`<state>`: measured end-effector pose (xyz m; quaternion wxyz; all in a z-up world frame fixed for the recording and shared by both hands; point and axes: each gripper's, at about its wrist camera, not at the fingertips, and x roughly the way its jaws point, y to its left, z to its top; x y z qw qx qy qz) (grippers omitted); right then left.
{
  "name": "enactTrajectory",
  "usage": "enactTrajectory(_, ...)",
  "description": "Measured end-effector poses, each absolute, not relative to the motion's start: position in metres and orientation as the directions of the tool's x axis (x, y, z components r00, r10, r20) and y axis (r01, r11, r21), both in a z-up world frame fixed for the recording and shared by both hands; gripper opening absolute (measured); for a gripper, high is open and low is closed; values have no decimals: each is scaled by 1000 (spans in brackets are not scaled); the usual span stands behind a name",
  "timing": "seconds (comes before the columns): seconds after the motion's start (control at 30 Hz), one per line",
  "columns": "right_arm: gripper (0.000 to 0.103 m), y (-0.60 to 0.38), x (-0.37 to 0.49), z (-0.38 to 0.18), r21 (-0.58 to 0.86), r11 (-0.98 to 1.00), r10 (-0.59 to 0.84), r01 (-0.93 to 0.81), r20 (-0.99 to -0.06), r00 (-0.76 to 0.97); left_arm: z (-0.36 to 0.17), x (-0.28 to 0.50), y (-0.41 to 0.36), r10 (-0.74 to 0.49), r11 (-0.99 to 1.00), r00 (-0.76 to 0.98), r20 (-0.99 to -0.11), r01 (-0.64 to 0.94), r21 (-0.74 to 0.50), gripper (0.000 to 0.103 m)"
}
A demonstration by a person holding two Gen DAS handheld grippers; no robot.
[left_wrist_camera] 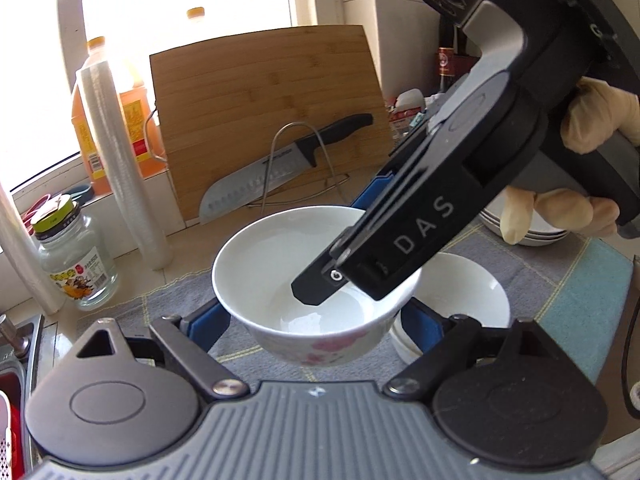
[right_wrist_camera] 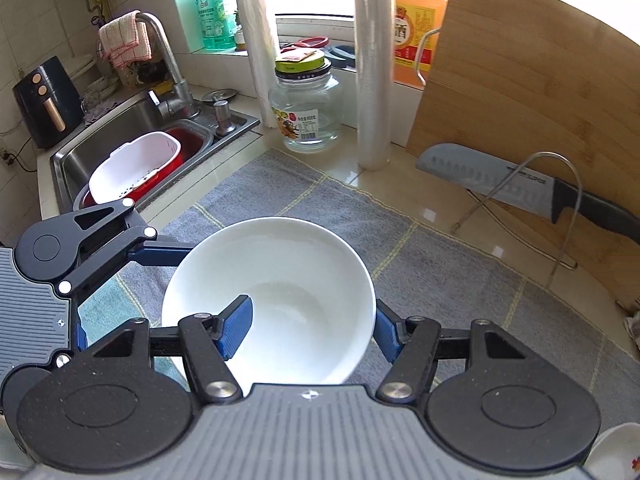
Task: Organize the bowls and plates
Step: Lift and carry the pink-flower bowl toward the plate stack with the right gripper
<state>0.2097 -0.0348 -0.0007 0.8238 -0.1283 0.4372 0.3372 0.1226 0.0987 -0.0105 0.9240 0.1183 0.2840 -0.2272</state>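
left wrist view. the white bowl with pink flowers hangs above the grey mat between the blue fingers of the left claw, whose jaws stand wide and cradle the bowl's outer wall; whether the pads press firmly cannot be told, as the bowl hides their tips. the right claw reaches in from the upper right, one black finger inside the bowl and one outside, pinching its wall. a gloved hand carries it. the double hold probably steadies the bowl for moving, perhaps for nesting into the second white bowl just behind. a stack of plates is mostly hidden by the hand. a cutting board and knife lean at the back of the bench.

right wrist view. the right claw is shut on the same bowl's wall: one blue pad lies inside, the other outside. the left claw enters at left, its far finger hidden by the bowl. the flower pattern is out of sight here. sink, jar and film rolls stand well apart.
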Motion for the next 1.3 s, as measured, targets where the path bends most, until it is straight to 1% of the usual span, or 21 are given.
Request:
enactTrajectory(0.33, 69, -94, 185, 0, 67, 825, 374, -561, -809, 454, -16, 116, 51, -456, 794, 671, -585, 603, 72, 92)
enactTrajectory(0.57, 69, -119, 174, -8, 70, 862, 341, -501, -813, 472, -27, 115, 28, -493, 756, 634, -596, 651, 67, 92)
enactTrajectory(0.9, 69, -128, 176, -27, 99, 875, 340, -475, -824, 453, -44, 119, 18, -491, 749, 595, -636, 661, 40, 92)
enactTrajectory(1.3, 69, -123, 181, -35, 101, 874, 335, -475, -834, 438, -53, 123, 22, -489, 752, 578, -653, 659, 21, 92)
